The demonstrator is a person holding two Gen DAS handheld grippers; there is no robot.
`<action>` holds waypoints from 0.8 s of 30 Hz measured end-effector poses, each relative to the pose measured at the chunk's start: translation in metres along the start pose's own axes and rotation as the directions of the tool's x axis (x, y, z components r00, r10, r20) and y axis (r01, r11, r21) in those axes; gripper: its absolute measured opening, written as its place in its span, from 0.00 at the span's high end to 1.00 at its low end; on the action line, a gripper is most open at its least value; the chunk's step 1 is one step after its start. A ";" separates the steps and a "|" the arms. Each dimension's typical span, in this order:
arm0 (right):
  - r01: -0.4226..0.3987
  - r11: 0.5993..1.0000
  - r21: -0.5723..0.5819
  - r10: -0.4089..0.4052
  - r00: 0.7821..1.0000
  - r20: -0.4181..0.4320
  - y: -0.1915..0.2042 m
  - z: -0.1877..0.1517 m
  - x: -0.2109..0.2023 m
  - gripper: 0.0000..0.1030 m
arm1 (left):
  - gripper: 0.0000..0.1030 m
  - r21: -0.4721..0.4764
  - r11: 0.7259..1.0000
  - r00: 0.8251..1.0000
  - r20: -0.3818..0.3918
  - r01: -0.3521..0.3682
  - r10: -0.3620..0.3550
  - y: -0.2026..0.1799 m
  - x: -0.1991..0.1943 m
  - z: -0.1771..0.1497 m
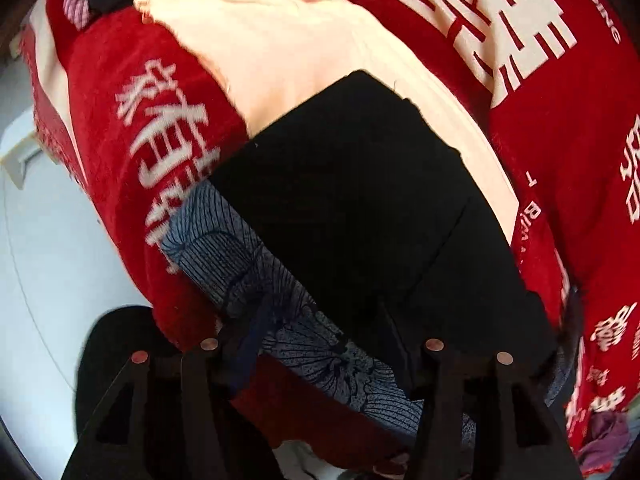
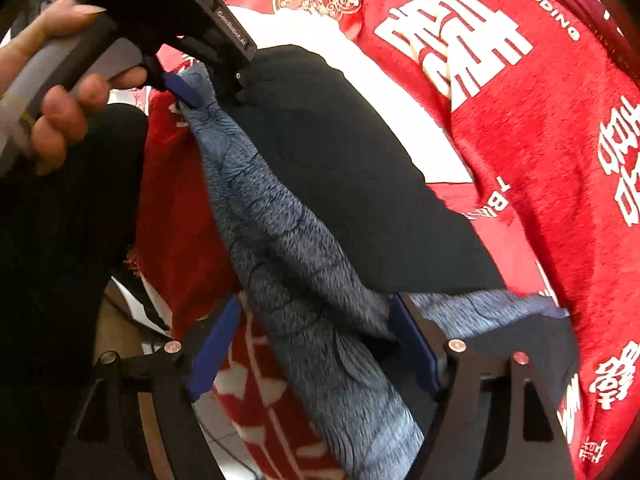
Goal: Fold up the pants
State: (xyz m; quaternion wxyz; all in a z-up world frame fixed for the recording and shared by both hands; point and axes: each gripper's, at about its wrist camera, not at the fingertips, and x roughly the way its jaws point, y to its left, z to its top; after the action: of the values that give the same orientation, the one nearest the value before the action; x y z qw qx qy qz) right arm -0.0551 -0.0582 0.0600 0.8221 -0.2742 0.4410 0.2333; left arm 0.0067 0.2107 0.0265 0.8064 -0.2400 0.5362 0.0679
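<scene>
- Pants of blue-grey, line-patterned soft fabric (image 2: 288, 264) hung in a limp band over the near edge of a red plush blanket with white characters (image 2: 520, 140). They ran from the left gripper (image 2: 208, 88) down between the fingers of the right gripper (image 2: 316, 344).
- Judged by the drape, they were light, floppy and not slippery. They would sag wherever unsupported, so the hem or waistband corners, pinched through all layers, seemed the places to hold.
- The right gripper's jaws stood wide apart, the cloth passing between them unpinched.
- The left gripper's jaws were partly apart around bunched cloth; whether they pinched it could not be told.
- A folded black garment (image 2: 340, 160) lay just beside the pants on the blanket.
- Only the right wrist view showed the person's hand (image 2: 60, 120) on the left gripper's handle and the cloth gathered at its tip.
- Only the left wrist view showed the pale peach garment (image 1: 260, 40) beyond the black one.
</scene>
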 end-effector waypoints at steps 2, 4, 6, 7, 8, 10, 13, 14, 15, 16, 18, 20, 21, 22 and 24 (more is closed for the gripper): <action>-0.028 0.998 0.065 0.027 0.999 0.019 -0.010 -0.002 -0.011 0.22 | 0.45 0.035 0.999 0.999 0.034 0.001 -0.003 -0.011 -0.010 0.003; -0.091 0.983 0.162 0.083 0.995 0.056 -0.028 0.001 -0.018 0.22 | 0.45 0.083 0.996 0.999 0.043 0.015 -0.018 -0.028 -0.013 0.001; -0.131 0.961 0.245 0.112 0.990 0.091 -0.043 0.009 -0.019 0.22 | 0.45 0.146 0.988 0.999 0.016 0.042 -0.045 -0.049 -0.008 -0.009; -0.143 0.949 0.280 0.119 0.988 0.101 -0.051 0.014 -0.017 0.21 | 0.45 0.176 0.983 0.999 -0.007 0.044 -0.044 -0.060 0.000 -0.010; -0.138 0.943 0.302 0.114 0.989 0.096 -0.057 0.018 -0.013 0.21 | 0.45 0.209 0.977 0.999 -0.038 0.044 -0.037 -0.070 0.007 -0.017; -0.105 0.932 0.347 0.088 0.994 0.062 -0.067 0.020 -0.004 0.21 | 0.25 0.279 0.960 0.999 -0.043 -0.020 0.033 -0.084 0.020 -0.032; -0.076 0.904 0.420 0.089 0.996 -0.011 -0.078 0.004 0.007 0.21 | 0.21 0.402 0.908 0.991 -0.006 -0.121 0.135 -0.103 0.025 -0.050; -0.071 0.896 0.438 0.088 0.996 -0.020 -0.082 -0.004 0.007 0.21 | 0.21 0.422 0.898 0.990 0.001 -0.126 0.139 -0.108 0.022 -0.053; -0.061 0.882 0.468 0.079 0.997 -0.020 -0.087 -0.016 0.002 0.21 | 0.21 0.436 0.894 0.993 -0.005 -0.101 0.115 -0.115 0.018 -0.055; -0.056 0.869 0.493 0.075 0.997 -0.019 -0.093 -0.023 -0.002 0.21 | 0.21 0.448 0.892 0.997 -0.013 -0.067 0.082 -0.122 0.015 -0.055; -0.054 0.825 0.562 0.065 0.998 0.001 -0.110 -0.039 -0.014 0.21 | 0.21 0.497 0.868 0.999 -0.031 0.005 0.012 -0.141 0.008 -0.060; -0.043 0.768 0.639 0.027 0.999 0.035 -0.138 -0.051 -0.028 0.21 | 0.21 0.557 0.829 0.999 -0.042 0.044 -0.024 -0.168 0.011 -0.066; -0.037 0.737 0.675 0.005 0.999 0.048 -0.154 -0.055 -0.033 0.19 | 0.21 0.585 0.809 0.999 -0.044 0.049 -0.029 -0.179 0.014 -0.071; -0.021 0.697 0.716 -0.024 0.998 0.053 -0.174 -0.058 -0.038 0.17 | 0.21 0.607 0.793 0.998 -0.052 0.055 -0.030 -0.192 0.021 -0.072; 0.037 0.608 0.793 -0.102 0.994 0.031 -0.215 -0.062 -0.040 0.06 | 0.21 0.631 0.772 0.995 -0.094 0.073 -0.017 -0.203 0.038 -0.076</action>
State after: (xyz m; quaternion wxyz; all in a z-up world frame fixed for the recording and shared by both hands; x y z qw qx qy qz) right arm 0.0226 -0.2639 0.1186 0.8826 0.1082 0.4574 -0.0073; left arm 0.0335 -0.0082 0.0327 0.8185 0.0301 0.5549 -0.1459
